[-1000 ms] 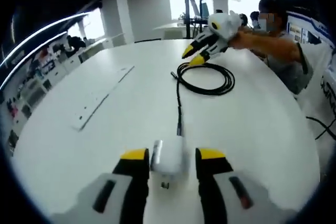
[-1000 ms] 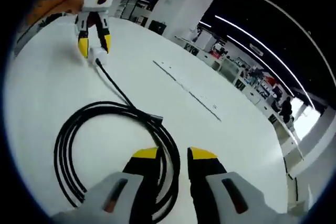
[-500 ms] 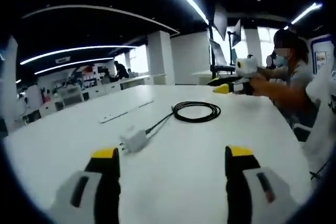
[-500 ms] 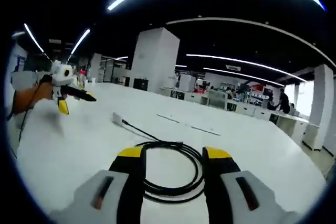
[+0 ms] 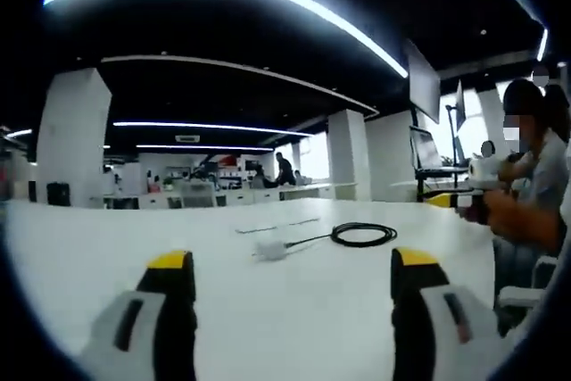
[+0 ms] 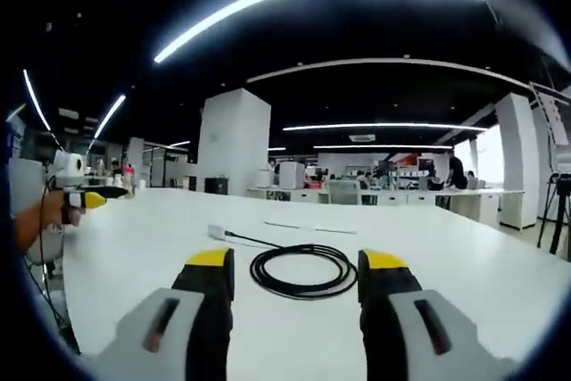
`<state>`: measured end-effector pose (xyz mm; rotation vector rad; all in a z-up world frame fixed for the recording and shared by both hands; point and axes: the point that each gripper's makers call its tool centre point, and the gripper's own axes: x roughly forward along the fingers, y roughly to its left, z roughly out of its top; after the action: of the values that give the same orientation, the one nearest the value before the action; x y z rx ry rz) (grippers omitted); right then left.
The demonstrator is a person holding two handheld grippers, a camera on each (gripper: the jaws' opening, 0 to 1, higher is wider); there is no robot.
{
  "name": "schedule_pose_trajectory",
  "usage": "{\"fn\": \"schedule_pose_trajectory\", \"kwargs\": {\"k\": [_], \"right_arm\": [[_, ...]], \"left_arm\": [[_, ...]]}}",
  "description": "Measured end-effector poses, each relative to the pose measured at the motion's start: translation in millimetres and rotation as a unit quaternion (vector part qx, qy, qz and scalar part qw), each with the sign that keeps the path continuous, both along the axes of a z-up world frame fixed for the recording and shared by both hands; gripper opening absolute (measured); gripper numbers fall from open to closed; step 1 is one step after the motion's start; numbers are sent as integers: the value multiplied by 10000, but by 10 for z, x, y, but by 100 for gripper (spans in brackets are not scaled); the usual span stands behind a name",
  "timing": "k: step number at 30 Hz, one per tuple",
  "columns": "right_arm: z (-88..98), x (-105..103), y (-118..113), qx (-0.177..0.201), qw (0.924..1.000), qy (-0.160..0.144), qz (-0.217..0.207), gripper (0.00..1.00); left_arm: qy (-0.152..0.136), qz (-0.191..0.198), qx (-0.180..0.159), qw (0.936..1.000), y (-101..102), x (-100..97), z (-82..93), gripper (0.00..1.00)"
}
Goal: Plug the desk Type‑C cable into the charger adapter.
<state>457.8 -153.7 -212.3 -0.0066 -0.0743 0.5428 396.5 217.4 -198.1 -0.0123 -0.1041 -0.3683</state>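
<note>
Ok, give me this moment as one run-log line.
left gripper: open, empty | right gripper: open, empty | charger adapter: on table, cable attached | coil: lying flat

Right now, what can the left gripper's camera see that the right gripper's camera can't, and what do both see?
The left gripper view alone has a seated person at its right edge, with monitors on stands behind. The right gripper view alone has a hand at its left edge holding the other gripper. Both show the white table, the coiled black cable running to the white charger adapter, and that view's own open, empty yellow-tipped jaws.
</note>
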Motion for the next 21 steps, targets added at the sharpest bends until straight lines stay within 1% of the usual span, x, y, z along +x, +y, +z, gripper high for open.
{"fn": "schedule_pose_trajectory", "kwargs": {"k": [2, 5, 7, 9, 11, 12, 13, 14, 16, 18, 21], "right_arm": [[8, -93, -22, 113, 9999, -42, -108, 60], [0, -217, -33, 194, 9996, -81, -208, 65], [-22, -281, -72, 250, 9991, -90, -331, 70], [-47, -339, -88, 366, 9984, -100, -414, 73], [-90, -371, -97, 493, 9977, -77, -462, 76], [-123, -379, -100, 539, 9973, -13, -489, 79], [-141, -385, -97, 533, 9973, 29, -506, 82], [-144, -388, -97, 519, 9973, 33, -522, 84], [-96, -415, -104, 495, 9969, -60, -614, 89], [-69, -423, -86, 642, 9964, -52, -560, 93], [-90, -434, -70, 605, 9964, -2, -588, 95]], "left_arm": [[-68, 259, -81, 9996, 52, -61, 11, 91], [-93, 434, -132, 9989, 67, -150, -31, 94], [-36, 520, -164, 9985, 56, -203, -104, 94], [-19, 567, -211, 9982, 68, -223, -156, 96], [123, 805, -324, 9962, 152, -237, -209, 97], [67, 839, -340, 9959, 174, -254, -182, 99], [-53, 869, -377, 9955, 190, -271, -129, 99], [-98, 868, -387, 9954, 191, -277, -110, 99], [-145, 902, -383, 9951, 179, -319, -73, 100], [-121, 926, -354, 9950, 165, -346, -95, 100], [-107, 966, -431, 9943, 169, -385, -132, 100]]}}
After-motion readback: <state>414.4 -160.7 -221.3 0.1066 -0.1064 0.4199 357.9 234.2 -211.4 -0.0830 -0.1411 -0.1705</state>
